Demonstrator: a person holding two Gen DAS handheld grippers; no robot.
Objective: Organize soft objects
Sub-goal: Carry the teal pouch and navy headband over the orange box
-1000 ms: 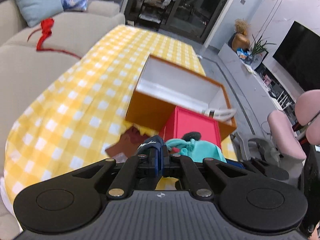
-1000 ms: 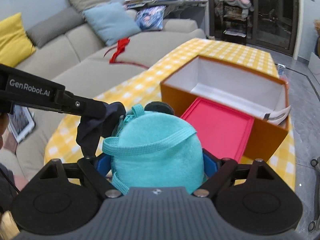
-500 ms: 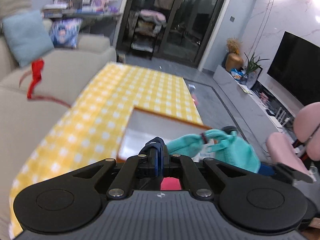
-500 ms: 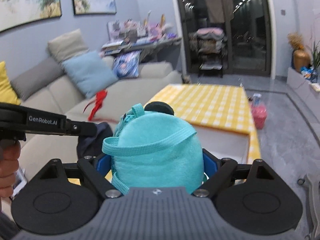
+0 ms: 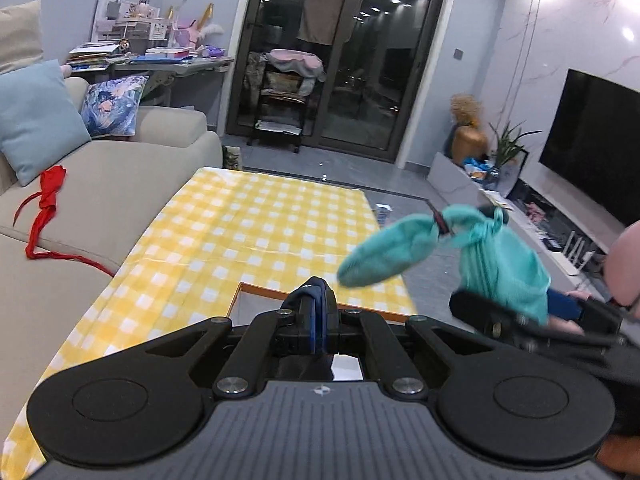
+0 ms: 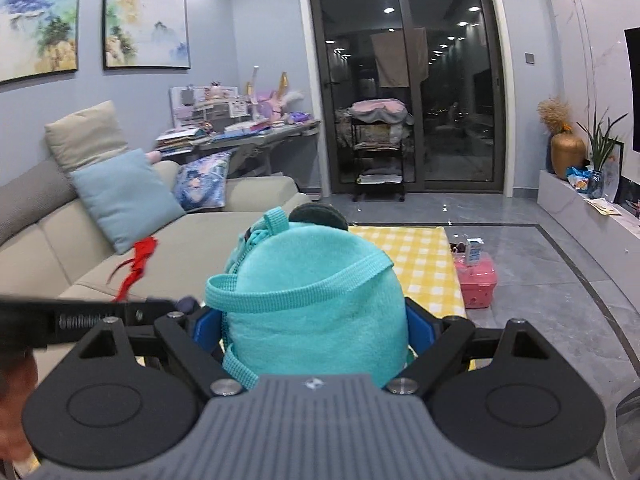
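The left gripper (image 5: pixel 316 312) has its jaws pressed together on a fold of dark blue cloth (image 5: pixel 310 289) that sticks up between the pads; under its fingers shows the near rim of an orange box (image 5: pixel 256 289) with a white inside, standing at the near end of the table (image 5: pixel 260 232) in its yellow-and-white checked cover; the right gripper (image 6: pixel 312 328) holds its jaws spread wide around a teal plush bag (image 6: pixel 312 304), blue pads pressing the soft body on both sides, a teal webbing strap (image 6: pixel 296 286) looped across the front and a dark round ear (image 6: pixel 320 212) peeping over the top; from the left wrist view that bag hangs in the air past the table's right edge, one flap stretched out over the cloth; the rest of the table top runs away bare to its far edge; beyond its far right corner a pink container (image 6: pixel 476 280) sits on the grey floor; left of the table a beige sofa (image 5: pixel 120 184) carries a red ribbon (image 5: pixel 46 204) and a light blue cushion (image 5: pixel 36 116); farthest off stand dark glass doors (image 5: pixel 344 52).
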